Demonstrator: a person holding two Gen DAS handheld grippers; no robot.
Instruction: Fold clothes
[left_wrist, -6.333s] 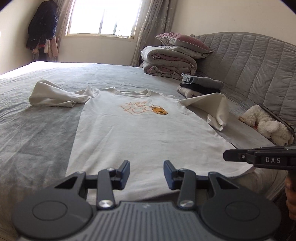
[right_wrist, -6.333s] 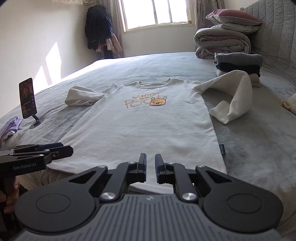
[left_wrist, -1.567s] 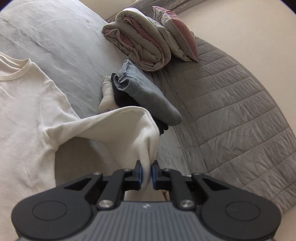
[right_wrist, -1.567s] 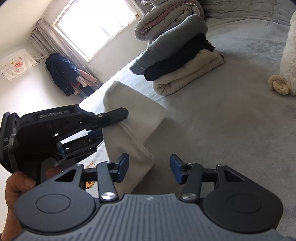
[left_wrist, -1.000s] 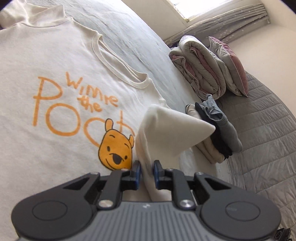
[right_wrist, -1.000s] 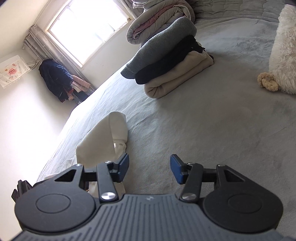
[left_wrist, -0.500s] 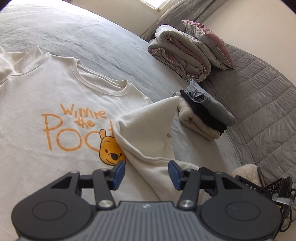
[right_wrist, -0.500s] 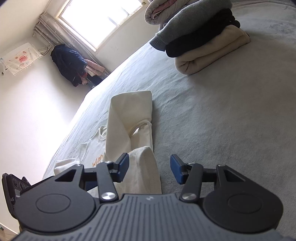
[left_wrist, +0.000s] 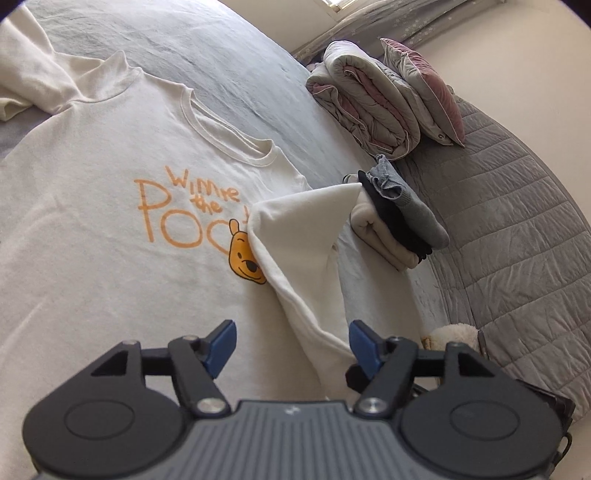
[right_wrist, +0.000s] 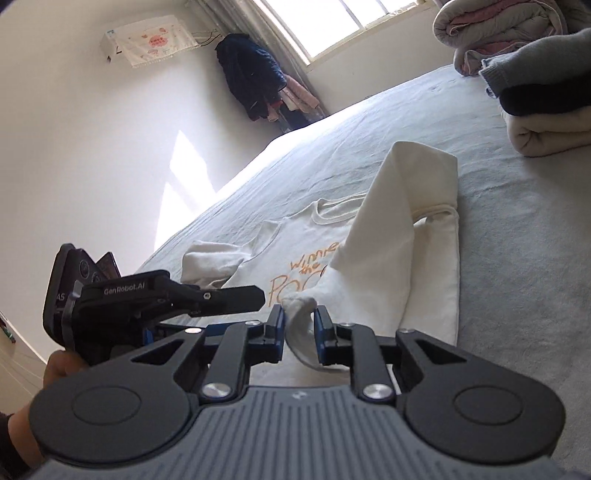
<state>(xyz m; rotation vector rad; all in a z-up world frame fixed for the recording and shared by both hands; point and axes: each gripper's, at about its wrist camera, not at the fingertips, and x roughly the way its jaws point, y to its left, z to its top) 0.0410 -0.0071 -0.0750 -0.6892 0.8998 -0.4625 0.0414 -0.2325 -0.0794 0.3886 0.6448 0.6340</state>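
Note:
A cream sweatshirt (left_wrist: 92, 206) with an orange Winnie the Pooh print lies flat on the grey bed (left_wrist: 229, 85). Its right sleeve (left_wrist: 306, 240) is folded inward over the chest, partly covering the bear's face. My left gripper (left_wrist: 291, 341) is open and empty, just above the shirt beside the sleeve's lower part. My right gripper (right_wrist: 299, 328) is shut on the sleeve's cuff end (right_wrist: 301, 314), with the sleeve (right_wrist: 402, 221) stretching away from it. The left gripper also shows in the right wrist view (right_wrist: 221, 295), close to the left. The other sleeve (left_wrist: 26, 85) lies bunched at far left.
A stack of folded clothes (left_wrist: 399, 221) sits right of the shirt. Rolled duvets and a pillow (left_wrist: 388, 99) lie by the quilted headboard (left_wrist: 517, 221). A plush toy (left_wrist: 454, 332) lies near the bed's right edge. Coats (right_wrist: 255, 77) hang by the window.
My left gripper laid the right sleeve across the chest, opened and let it go. My right gripper moved onto the cuff end and closed on it.

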